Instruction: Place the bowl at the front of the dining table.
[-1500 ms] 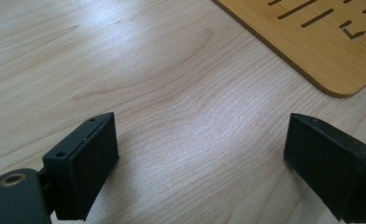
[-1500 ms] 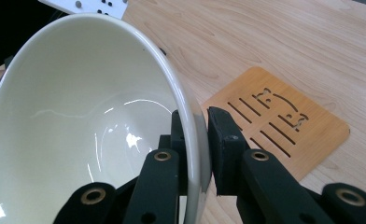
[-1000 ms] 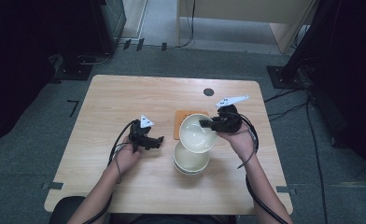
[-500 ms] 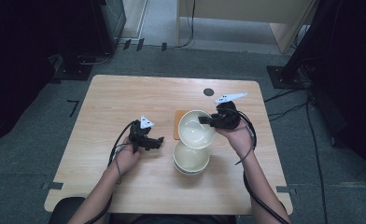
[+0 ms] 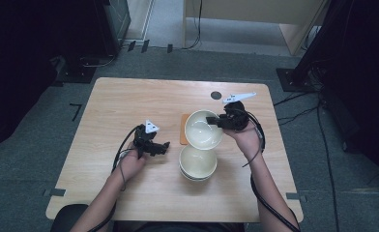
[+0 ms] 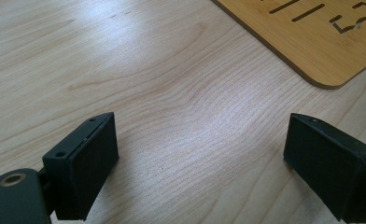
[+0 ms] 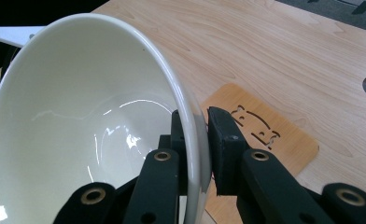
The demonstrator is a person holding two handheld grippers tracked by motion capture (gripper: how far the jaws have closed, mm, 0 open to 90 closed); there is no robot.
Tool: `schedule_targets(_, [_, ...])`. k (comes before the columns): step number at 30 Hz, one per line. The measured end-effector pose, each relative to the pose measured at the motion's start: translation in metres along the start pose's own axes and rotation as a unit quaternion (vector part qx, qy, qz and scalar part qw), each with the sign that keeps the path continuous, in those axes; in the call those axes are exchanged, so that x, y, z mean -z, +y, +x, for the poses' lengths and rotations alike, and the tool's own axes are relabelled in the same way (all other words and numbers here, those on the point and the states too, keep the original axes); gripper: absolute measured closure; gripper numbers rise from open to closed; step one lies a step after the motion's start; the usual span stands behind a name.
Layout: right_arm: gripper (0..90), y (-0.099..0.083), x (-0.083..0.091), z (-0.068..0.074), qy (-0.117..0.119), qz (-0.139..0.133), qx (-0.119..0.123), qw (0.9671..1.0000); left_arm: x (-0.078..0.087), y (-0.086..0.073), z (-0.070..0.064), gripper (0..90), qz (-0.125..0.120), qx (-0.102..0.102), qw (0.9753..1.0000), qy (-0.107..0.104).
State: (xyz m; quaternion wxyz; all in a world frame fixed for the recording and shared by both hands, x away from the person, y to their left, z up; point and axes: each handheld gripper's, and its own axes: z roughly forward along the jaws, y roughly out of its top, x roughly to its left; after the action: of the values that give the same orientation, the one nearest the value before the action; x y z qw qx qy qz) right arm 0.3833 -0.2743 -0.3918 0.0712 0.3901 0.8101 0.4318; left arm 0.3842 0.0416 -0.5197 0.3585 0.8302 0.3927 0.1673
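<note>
My right gripper (image 5: 214, 121) (image 7: 200, 140) is shut on the rim of a cream bowl (image 5: 203, 129) (image 7: 92, 116), which hangs tilted above the table. Under it and a little nearer me, a stack of cream bowls (image 5: 197, 163) stands on the table. A thin wooden mat (image 5: 183, 128) (image 7: 260, 130) (image 6: 312, 37) with cut-out slots lies flat, partly hidden behind the held bowl. My left gripper (image 5: 162, 147) (image 6: 209, 168) rests low over bare wood to the left of the stack, jaws wide apart with nothing between them.
The light wooden table (image 5: 129, 106) has a round cable hole (image 5: 216, 95) near its far edge. Dark equipment stands and cables sit on the grey floor beyond the table.
My right gripper has carried the bowl up and slightly away from the stack, over the wooden mat. The left gripper has stayed where it was.
</note>
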Motion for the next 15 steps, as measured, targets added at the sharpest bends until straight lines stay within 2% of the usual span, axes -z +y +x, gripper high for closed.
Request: schedule_targets(15, [81.7, 0.0068, -0.0079, -0.0031, 0.003, 0.002, -0.004, 1.0000, -0.0001, 0.0000, 0.0000, 9.6, -0.001, 0.000, 1.0000, 0.000])
